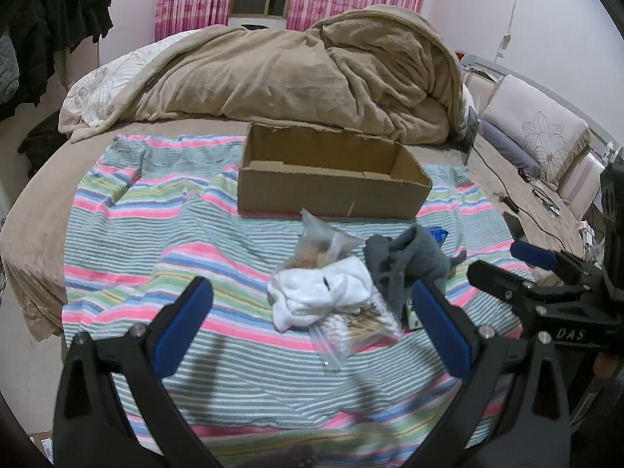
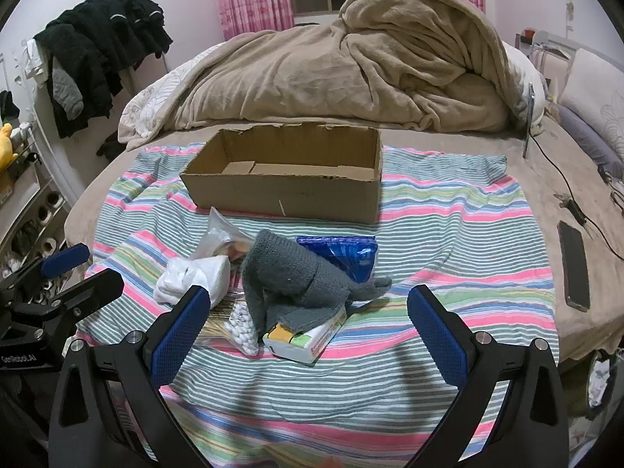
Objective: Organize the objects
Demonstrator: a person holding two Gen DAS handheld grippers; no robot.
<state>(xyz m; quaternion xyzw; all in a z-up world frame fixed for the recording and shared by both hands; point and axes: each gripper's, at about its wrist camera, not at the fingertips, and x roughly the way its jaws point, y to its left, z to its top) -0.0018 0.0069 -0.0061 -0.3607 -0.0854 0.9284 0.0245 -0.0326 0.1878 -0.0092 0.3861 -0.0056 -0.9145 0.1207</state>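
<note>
An open, empty cardboard box point(image 1: 331, 179) point(image 2: 284, 173) stands on a striped cloth on the bed. In front of it lies a pile: a grey knitted cloth point(image 2: 292, 277) point(image 1: 405, 261), a white folded cloth point(image 1: 319, 292) point(image 2: 191, 277), a clear bag of cotton swabs point(image 2: 241, 325) point(image 1: 351, 331), a clear bag of snacks point(image 1: 323, 245) point(image 2: 222, 234), a blue packet point(image 2: 347, 253) and a small white carton point(image 2: 304, 337). My left gripper point(image 1: 312, 327) is open, just short of the white cloth. My right gripper point(image 2: 304, 331) is open, just short of the carton.
A crumpled beige blanket point(image 2: 370, 74) is heaped behind the box. A phone point(image 2: 575, 265) and cables point(image 2: 573, 195) lie on the bed at the right. Dark clothes point(image 2: 101, 54) hang at the left. Pillows point(image 1: 534, 128) sit at the right.
</note>
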